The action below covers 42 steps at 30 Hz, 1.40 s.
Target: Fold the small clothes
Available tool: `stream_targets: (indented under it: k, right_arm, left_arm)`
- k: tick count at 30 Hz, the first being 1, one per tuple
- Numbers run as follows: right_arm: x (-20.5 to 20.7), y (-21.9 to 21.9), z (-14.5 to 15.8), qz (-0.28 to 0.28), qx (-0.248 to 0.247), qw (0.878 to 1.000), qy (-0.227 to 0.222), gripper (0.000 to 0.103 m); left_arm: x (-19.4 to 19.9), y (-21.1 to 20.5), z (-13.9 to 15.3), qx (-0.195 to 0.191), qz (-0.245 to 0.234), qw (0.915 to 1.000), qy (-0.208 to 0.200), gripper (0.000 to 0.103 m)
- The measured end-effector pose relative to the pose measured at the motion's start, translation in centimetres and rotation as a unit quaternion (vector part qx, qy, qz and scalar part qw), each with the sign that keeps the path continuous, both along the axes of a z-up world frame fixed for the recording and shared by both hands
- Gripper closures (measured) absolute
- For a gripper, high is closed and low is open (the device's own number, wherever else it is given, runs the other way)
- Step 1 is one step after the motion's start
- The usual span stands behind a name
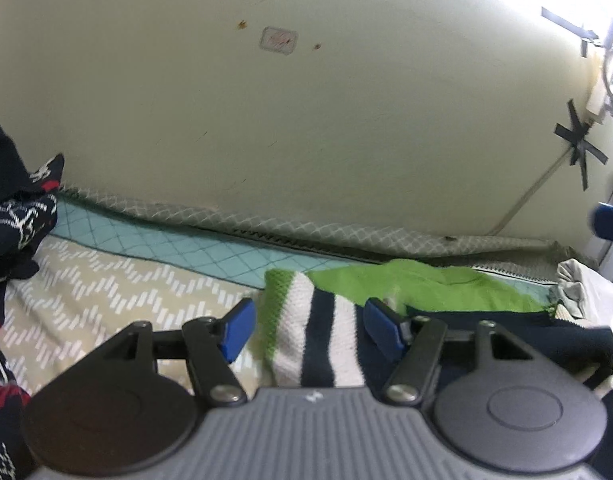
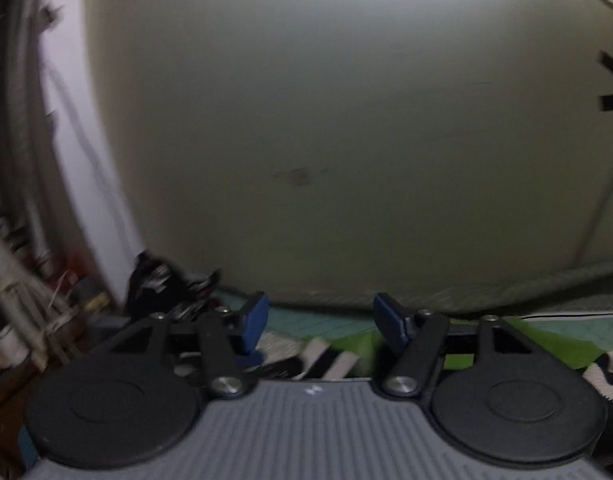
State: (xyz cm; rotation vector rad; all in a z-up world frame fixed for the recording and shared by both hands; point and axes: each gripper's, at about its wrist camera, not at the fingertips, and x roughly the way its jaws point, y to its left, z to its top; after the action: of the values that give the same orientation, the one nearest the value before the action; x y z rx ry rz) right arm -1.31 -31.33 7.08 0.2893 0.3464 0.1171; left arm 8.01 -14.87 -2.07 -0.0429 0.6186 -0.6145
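A small knitted garment (image 1: 326,332) with green, white and navy stripes and a green part (image 1: 426,284) lies on the bed. My left gripper (image 1: 310,328) is open, its blue pads on either side of the striped edge, just above it. My right gripper (image 2: 318,328) is open and empty, raised above the same garment (image 2: 346,356), which shows blurred below the fingers. The right gripper's blue pad (image 1: 608,220) shows at the right edge of the left wrist view.
A dark navy patterned garment (image 1: 14,208) lies heaped at the left, also in the right wrist view (image 2: 166,284). The bed has a beige zigzag sheet (image 1: 106,292) and teal quilt (image 1: 178,244) against a cream wall (image 1: 306,120). Grey cloth (image 1: 586,288) lies right. Clutter (image 2: 26,300) stands far left.
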Motion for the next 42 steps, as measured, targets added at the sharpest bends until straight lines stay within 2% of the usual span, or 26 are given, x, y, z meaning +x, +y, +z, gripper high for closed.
stream_targets:
  k: [2, 6, 10, 13, 17, 21, 25, 30, 34, 35, 36, 37, 39, 42]
  right_arm:
    - [-1.1, 0.6, -0.1, 0.023, -0.005, 1.000, -0.021, 0.040]
    - [-2.9, -1.4, -0.6, -0.011, 0.001, 0.999, -0.037, 0.040]
    - [-3.6, -5.7, -2.9, -0.080, 0.045, 0.996, -0.007, 0.039]
    - [-4.9, -8.1, -6.0, -0.123, 0.076, 0.989, 0.021, 0.039]
    - [-5.6, -9.5, -8.0, -0.147, 0.078, 0.985, 0.047, 0.041]
    - [-4.8, -9.0, -7.1, -0.130, 0.029, 0.990, 0.044, 0.041]
    - [-1.5, -6.5, -6.3, -0.080, -0.061, 0.994, 0.053, 0.041]
    - [2.4, -3.7, -7.8, -0.032, -0.116, 0.989, 0.090, 0.040]
    - [6.0, -2.0, -10.0, -0.017, -0.166, 0.976, 0.137, 0.041]
    - [6.7, -1.7, -10.6, -0.016, -0.184, 0.972, 0.146, 0.058]
    - [7.4, -1.6, -11.0, -0.025, -0.212, 0.965, 0.153, 0.096]
    - [7.9, -1.8, -11.1, -0.029, -0.228, 0.961, 0.156, 0.103]
    - [7.9, -3.3, -9.5, -0.061, -0.200, 0.969, 0.134, 0.103]
    - [6.5, -6.0, -4.6, -0.126, -0.154, 0.978, 0.056, 0.103]
  left_arm:
    - [0.2, -0.1, -0.3, 0.002, 0.001, 1.0000, 0.009, 0.042]
    - [-0.1, -0.5, -0.5, 0.011, -0.004, 0.9999, 0.004, 0.042]
    - [-0.3, -0.7, -0.6, 0.016, -0.013, 0.9998, 0.003, 0.037]
    - [-0.5, -1.1, -0.7, 0.018, -0.017, 0.9997, 0.000, 0.032]
    - [-0.2, -0.8, -0.5, 0.002, -0.024, 0.9996, 0.013, 0.032]
    - [0.2, -0.2, -0.3, -0.021, -0.024, 0.9990, 0.031, 0.032]
    - [0.3, 0.4, 0.0, -0.030, -0.016, 0.9989, 0.033, 0.032]
    - [0.5, 0.5, 0.1, -0.039, -0.018, 0.9983, 0.040, 0.032]
    - [0.5, 0.2, -0.1, -0.032, -0.020, 0.9984, 0.041, 0.032]
    - [0.5, 0.2, -0.1, -0.033, -0.020, 0.9984, 0.041, 0.032]
    - [0.5, 0.3, -0.1, -0.034, -0.020, 0.9983, 0.042, 0.032]
    - [0.5, 0.4, 0.0, -0.036, -0.018, 0.9983, 0.042, 0.032]
    - [0.6, 0.5, 0.1, -0.041, -0.017, 0.9981, 0.042, 0.032]
    - [0.7, 0.6, 0.1, -0.047, -0.017, 0.9977, 0.046, 0.032]
